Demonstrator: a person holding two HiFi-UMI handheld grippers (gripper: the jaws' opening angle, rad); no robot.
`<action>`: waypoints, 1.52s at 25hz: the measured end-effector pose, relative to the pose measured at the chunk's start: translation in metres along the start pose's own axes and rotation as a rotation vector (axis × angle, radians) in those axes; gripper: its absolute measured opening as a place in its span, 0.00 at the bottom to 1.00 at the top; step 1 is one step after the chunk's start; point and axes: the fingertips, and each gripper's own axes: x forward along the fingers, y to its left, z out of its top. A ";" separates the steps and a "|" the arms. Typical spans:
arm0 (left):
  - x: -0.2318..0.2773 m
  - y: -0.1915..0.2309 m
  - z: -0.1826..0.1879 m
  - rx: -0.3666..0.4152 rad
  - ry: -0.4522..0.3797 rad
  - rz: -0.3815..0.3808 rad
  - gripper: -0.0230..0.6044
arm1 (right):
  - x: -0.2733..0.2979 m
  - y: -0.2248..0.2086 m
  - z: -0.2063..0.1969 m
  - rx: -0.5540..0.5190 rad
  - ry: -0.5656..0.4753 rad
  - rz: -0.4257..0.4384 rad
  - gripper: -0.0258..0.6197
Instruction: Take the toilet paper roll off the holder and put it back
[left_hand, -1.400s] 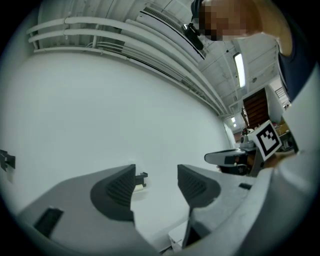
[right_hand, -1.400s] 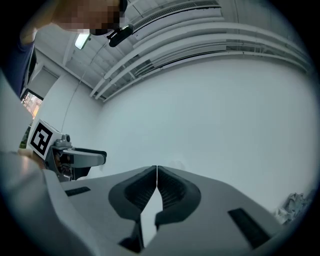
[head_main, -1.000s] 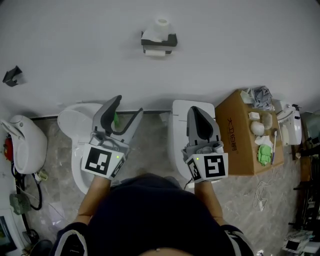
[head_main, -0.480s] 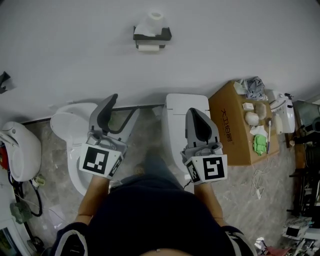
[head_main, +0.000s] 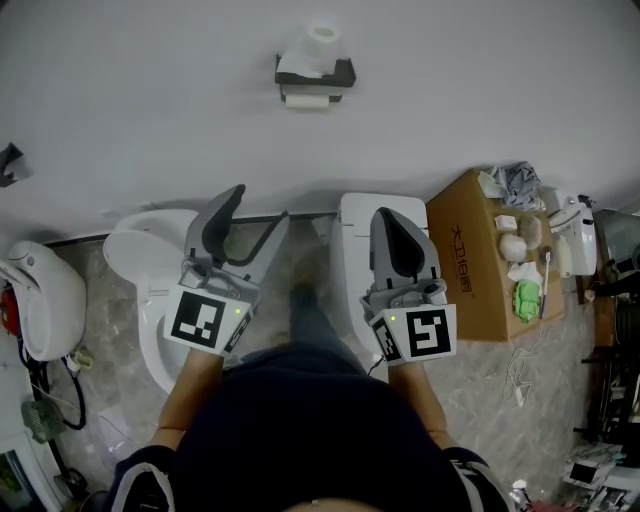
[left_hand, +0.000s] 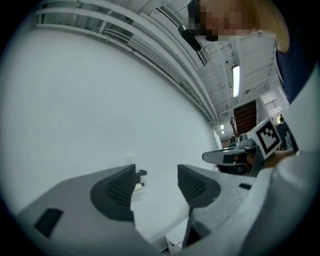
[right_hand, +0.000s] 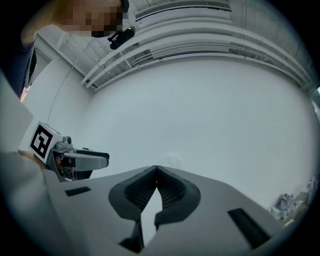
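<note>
A white toilet paper roll (head_main: 317, 46) sits on a dark wall holder (head_main: 316, 76) high on the white wall. In the left gripper view the holder (left_hand: 141, 174) shows small and far off, just beside the left jaw. My left gripper (head_main: 252, 213) is held low, well short of the wall, its jaws open with nothing between them. My right gripper (head_main: 392, 224) is beside it, over the toilet tank, jaws shut on nothing. In the right gripper view the right gripper (right_hand: 156, 169) points at bare wall.
A white toilet bowl (head_main: 150, 260) is below the left gripper and a white tank (head_main: 352, 260) under the right. A cardboard box (head_main: 490, 270) with small items stands at the right. A white appliance (head_main: 40, 295) and cables lie at the left on the marble floor.
The view has shifted slightly; holder and roll sit a little higher and to the right than half a second ago. Both grippers keep their pose and jaw state.
</note>
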 end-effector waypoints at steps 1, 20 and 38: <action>0.006 0.002 0.001 0.003 -0.004 -0.001 0.43 | 0.006 -0.003 -0.001 0.001 -0.003 0.000 0.06; 0.148 0.064 -0.002 0.012 -0.025 -0.001 0.43 | 0.154 -0.083 -0.005 0.019 -0.039 0.048 0.06; 0.253 0.123 -0.029 -0.004 0.020 0.043 0.43 | 0.274 -0.140 -0.027 0.030 -0.019 0.150 0.06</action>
